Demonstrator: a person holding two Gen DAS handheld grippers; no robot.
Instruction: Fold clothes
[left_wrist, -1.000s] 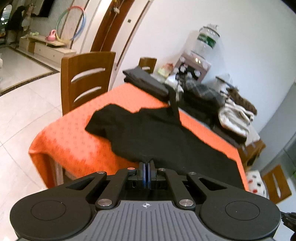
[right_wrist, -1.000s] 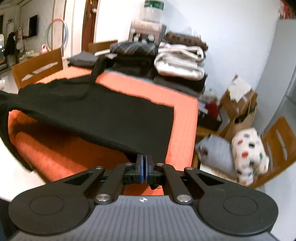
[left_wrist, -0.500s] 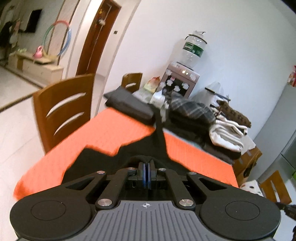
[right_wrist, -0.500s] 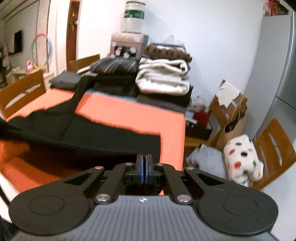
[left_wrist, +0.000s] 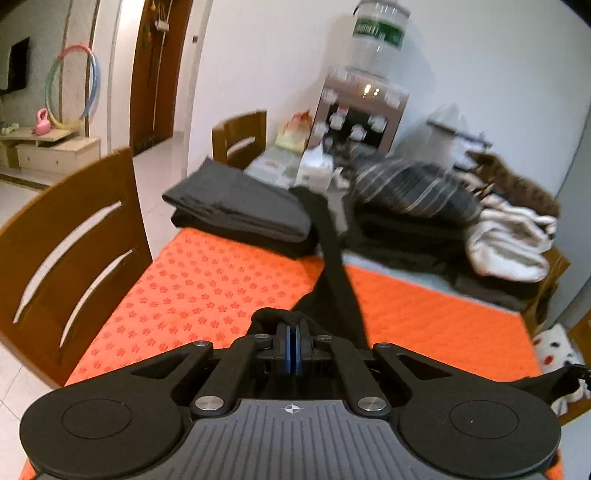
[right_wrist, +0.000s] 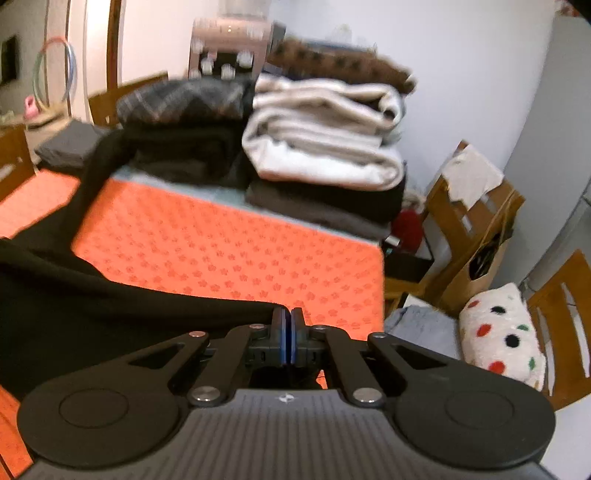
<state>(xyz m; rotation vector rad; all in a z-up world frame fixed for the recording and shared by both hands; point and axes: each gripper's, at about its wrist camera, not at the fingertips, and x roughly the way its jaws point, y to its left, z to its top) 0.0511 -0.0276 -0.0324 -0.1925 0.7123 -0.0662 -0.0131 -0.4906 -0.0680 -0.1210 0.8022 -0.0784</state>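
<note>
Left tongs (left_wrist: 294, 345) clamped shut on a bunched edge of the black garment (left_wrist: 332, 280); right tongs (right_wrist: 287, 341) likewise pinched shut on a black hem of the same cloth (right_wrist: 85, 306). Both angled down over the counter (left_wrist: 207, 288).

Covered in orange cloth with a small flower print, that counter. Spread across its near left part in the right view, the garment, dark and slack, with one long sleeve (right_wrist: 92, 177) stretched toward the far edge and ending against the folded stacks there. Seen in the left view as a narrow black strip (left_wrist: 328, 236) rising from the tongs to the far edge, between two stacks.

Along the far edge: a folded dark grey pile (left_wrist: 240, 210) toward the far left corner; a striped dark bundle (left_wrist: 413, 192) on black folded clothes in the middle; a cream pile (right_wrist: 325, 136) toward the far right corner, topped by a brown patterned piece (right_wrist: 340, 62).

Behind the stacks, against the wall, a water dispenser (left_wrist: 362, 110) with its bottle (left_wrist: 376, 33).

Beside the left edge, a wooden chair (left_wrist: 70, 254); another (left_wrist: 240, 136) at the far left corner. Off the right edge, a wooden crate (right_wrist: 476, 221), a spotted white cushion (right_wrist: 502, 332) on a chair, and grey cloth (right_wrist: 424, 328) lower down.

On the far left wall, a coloured hoop (left_wrist: 70, 85).
</note>
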